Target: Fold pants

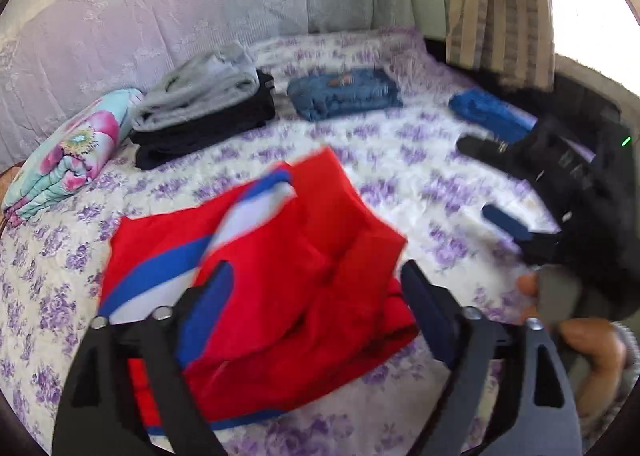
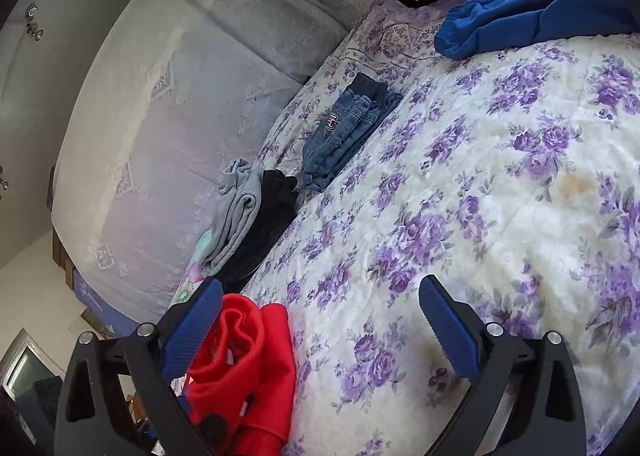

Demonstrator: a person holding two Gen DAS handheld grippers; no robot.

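Observation:
Red pants (image 1: 280, 256) with a blue and white side stripe lie folded in a loose bundle on the floral bedspread (image 1: 400, 176). My left gripper (image 1: 316, 276) is open just above them, its jaws wide apart, holding nothing. My right gripper (image 1: 480, 184) shows at the right of the left wrist view, open and apart from the pants. In the right wrist view the right gripper (image 2: 320, 296) is open over bare bedspread (image 2: 480, 216), with the red pants (image 2: 244, 356) at its left finger (image 2: 192, 328).
Folded clothes line the far side of the bed: a floral bundle (image 1: 68, 160), grey pants on black ones (image 1: 208, 112), jeans (image 1: 344, 92) and a blue garment (image 1: 488, 112). A padded headboard (image 1: 160, 16) stands behind. A curtain (image 1: 496, 0) hangs at the right.

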